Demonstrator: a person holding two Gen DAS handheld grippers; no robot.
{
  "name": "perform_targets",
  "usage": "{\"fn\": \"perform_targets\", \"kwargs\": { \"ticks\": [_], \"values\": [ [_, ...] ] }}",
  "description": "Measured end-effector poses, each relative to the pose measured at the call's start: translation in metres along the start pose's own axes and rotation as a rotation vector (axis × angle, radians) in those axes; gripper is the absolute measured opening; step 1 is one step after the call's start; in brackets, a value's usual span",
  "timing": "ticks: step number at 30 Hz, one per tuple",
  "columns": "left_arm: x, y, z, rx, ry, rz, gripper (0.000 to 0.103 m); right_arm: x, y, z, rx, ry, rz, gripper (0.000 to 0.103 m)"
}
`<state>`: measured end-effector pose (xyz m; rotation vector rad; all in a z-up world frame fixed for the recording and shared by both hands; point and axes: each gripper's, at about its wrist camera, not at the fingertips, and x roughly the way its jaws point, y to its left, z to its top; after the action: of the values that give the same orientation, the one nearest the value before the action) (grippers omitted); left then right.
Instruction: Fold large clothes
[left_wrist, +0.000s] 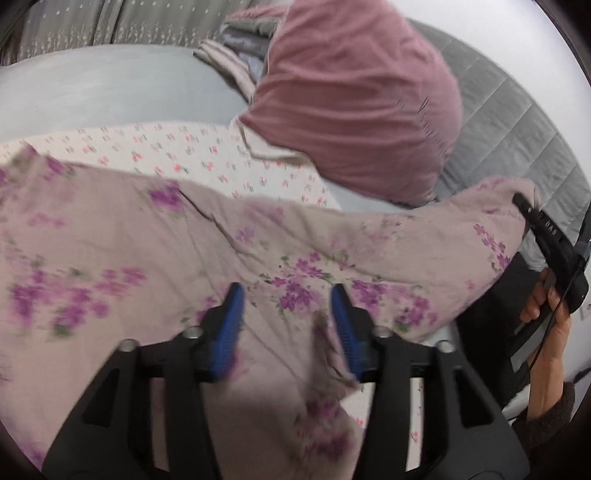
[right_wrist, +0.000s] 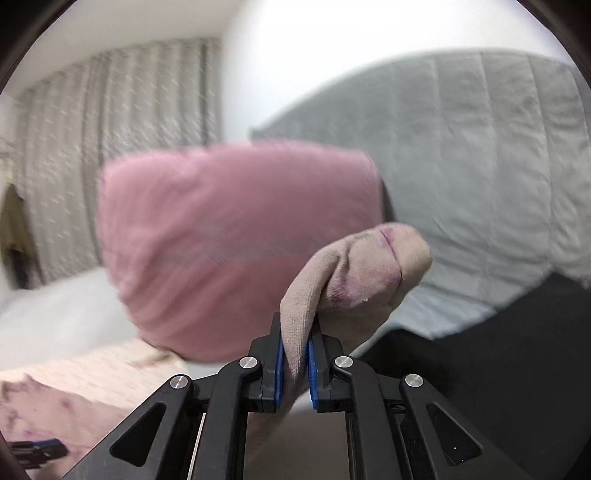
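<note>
Spreading across a bed, a pale garment (left_wrist: 192, 243) printed with purple flowers is seen from the left wrist view, one end of it lifted toward the right. The left gripper (left_wrist: 287, 295) is held above the cloth with its blue pads (left_wrist: 232, 325) set well apart; nothing is caught between them, though the fabric lies directly beneath. At the right edge of that view the right gripper (left_wrist: 526, 206) is seen gripping the raised end of the garment, with the person's hand (left_wrist: 550, 314) wrapped around its handle.

In the right wrist view the right gripper (right_wrist: 295, 354) is shown clamped on a bunched fold of the garment (right_wrist: 354, 273), the cloth pinched between the two blue pads (right_wrist: 277, 369) and bulging out above them. The left gripper (right_wrist: 37, 448) is just visible in the lower left corner.

Under the garment a sheet (left_wrist: 184, 147) with small red flowers is spread over the mattress (left_wrist: 110, 88). A pink pillow (left_wrist: 354, 96) is propped just beyond it, against a grey quilted headboard (left_wrist: 517, 122). Folded cloths (left_wrist: 236, 48) are stacked beside the pillow, and grey patterned curtains (right_wrist: 110, 155) hang behind. Much of both views is blurred.
</note>
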<state>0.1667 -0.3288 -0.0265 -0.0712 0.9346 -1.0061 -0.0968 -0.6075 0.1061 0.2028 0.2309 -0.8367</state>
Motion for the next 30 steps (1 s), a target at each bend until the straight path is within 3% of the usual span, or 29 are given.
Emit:
{"fn": "perform_targets", "kwargs": {
  "ticks": [2, 6, 10, 17, 20, 22, 24, 25, 27, 30],
  "values": [
    [-0.022, 0.011, 0.002, -0.017, -0.038, -0.009, 0.075, -0.022, 0.025, 0.018, -0.022, -0.052, 0.068, 0.01],
    [-0.055, 0.04, 0.001, -0.059, -0.062, -0.005, 0.075, -0.063, 0.077, 0.049, -0.06, -0.135, 0.202, 0.011],
    [-0.085, 0.07, -0.004, -0.11, -0.062, -0.028, 0.075, -0.095, 0.133, 0.067, -0.106, -0.156, 0.346, 0.012],
    [-0.145, 0.131, -0.021, -0.2, -0.156, -0.058, 0.081, -0.125, 0.242, 0.053, -0.205, -0.07, 0.63, 0.015],
    [-0.165, 0.163, -0.033, -0.272, -0.2, -0.073, 0.082, -0.131, 0.289, 0.027, -0.297, 0.037, 0.762, 0.015],
    [-0.175, 0.188, -0.041, -0.33, -0.221, -0.085, 0.082, -0.13, 0.309, 0.008, -0.356, 0.152, 0.893, 0.023],
    [-0.18, 0.215, -0.051, -0.4, -0.243, -0.105, 0.082, -0.129, 0.328, -0.013, -0.399, 0.316, 1.054, 0.049],
    [-0.18, 0.227, -0.055, -0.435, -0.249, -0.117, 0.082, -0.131, 0.33, -0.019, -0.41, 0.351, 1.1, 0.054],
    [-0.176, 0.251, -0.064, -0.502, -0.215, -0.073, 0.082, -0.132, 0.324, -0.019, -0.417, 0.346, 1.142, 0.065],
    [-0.172, 0.282, -0.071, -0.605, -0.223, -0.127, 0.082, -0.114, 0.299, -0.012, -0.371, 0.303, 1.064, 0.071]
  ]
}}
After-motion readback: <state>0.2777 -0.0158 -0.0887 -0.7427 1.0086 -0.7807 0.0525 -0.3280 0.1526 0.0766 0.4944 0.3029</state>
